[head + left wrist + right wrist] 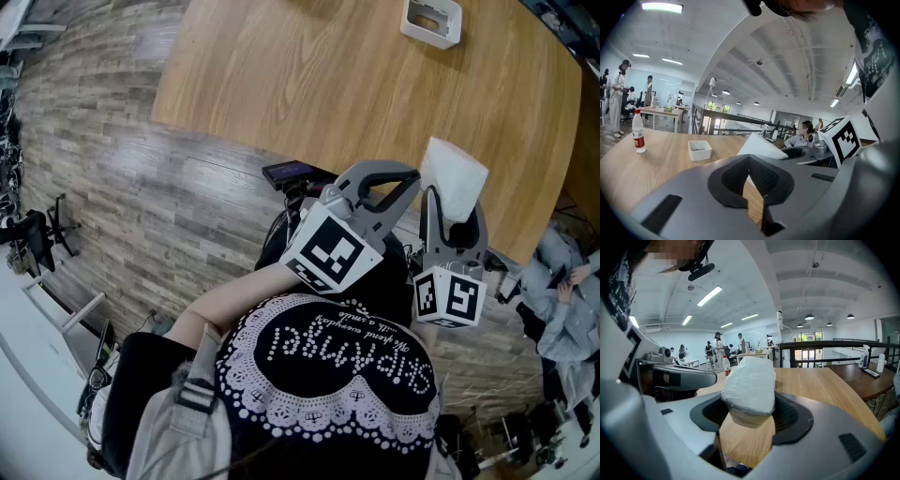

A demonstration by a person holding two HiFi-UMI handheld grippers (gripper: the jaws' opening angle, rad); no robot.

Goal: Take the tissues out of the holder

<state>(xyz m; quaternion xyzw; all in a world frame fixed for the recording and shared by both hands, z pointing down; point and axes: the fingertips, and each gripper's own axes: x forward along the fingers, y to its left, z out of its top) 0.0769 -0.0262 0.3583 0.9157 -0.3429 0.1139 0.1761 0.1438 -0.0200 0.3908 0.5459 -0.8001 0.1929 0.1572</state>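
Tissues [454, 176]: one white plastic-wrapped pack, clamped upright between the pads of the right gripper [454, 217], jaws set wide against its sides. Held close to the body, above the near edge of the counter [328, 75], touching nothing else. Small white holder [431, 21] on the far side of the counter, well apart from the pack. No tissue seen standing in it; contents otherwise too small to make out. Alongside, left gripper [411, 178] closed, tips together, nothing between them, parked just beside the right one. Bottle [639, 137] with a red label upright on the counter, left of the holder in the left gripper view; no part of the job.

Step judged: pull-out done, pack clear of the holder and in carry. Near the end of the task, by the look of it. Next move probably a set-down: lower onto bare counter away from the holder, bottom face flat, then spread the jaws and back off level. Soft wrap, so likely to sag or tip if released while leaning. Left gripper free for steadying.
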